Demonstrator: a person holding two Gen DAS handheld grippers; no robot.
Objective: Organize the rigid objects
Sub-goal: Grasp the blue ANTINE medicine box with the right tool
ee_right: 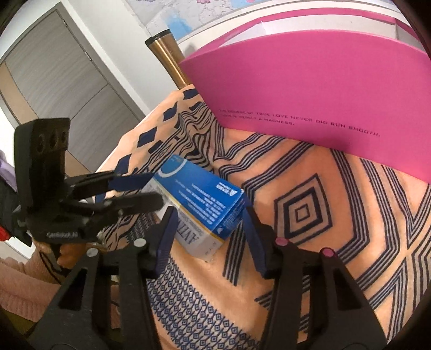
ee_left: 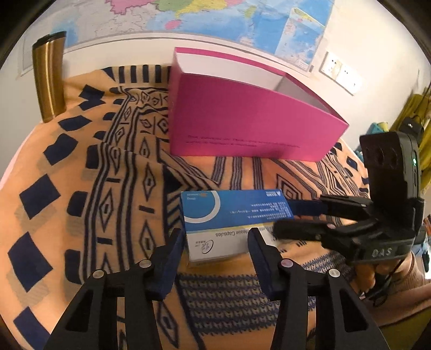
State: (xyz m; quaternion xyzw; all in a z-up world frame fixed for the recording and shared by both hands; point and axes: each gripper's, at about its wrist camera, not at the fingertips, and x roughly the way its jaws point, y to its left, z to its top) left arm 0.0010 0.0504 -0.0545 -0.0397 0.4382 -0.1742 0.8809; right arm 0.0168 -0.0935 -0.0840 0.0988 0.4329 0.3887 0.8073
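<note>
A blue and white medicine box lies on the patterned cloth, in front of an open pink box. My left gripper is open, its fingers on either side of the medicine box's near end. My right gripper is open too, its fingers flanking the other end of the medicine box. The right gripper also shows at the right of the left wrist view. The left gripper shows at the left of the right wrist view. The pink box stands just behind.
A gold tumbler stands at the back left of the cloth-covered table, near the wall map. Grey cabinet doors are behind the table's left side.
</note>
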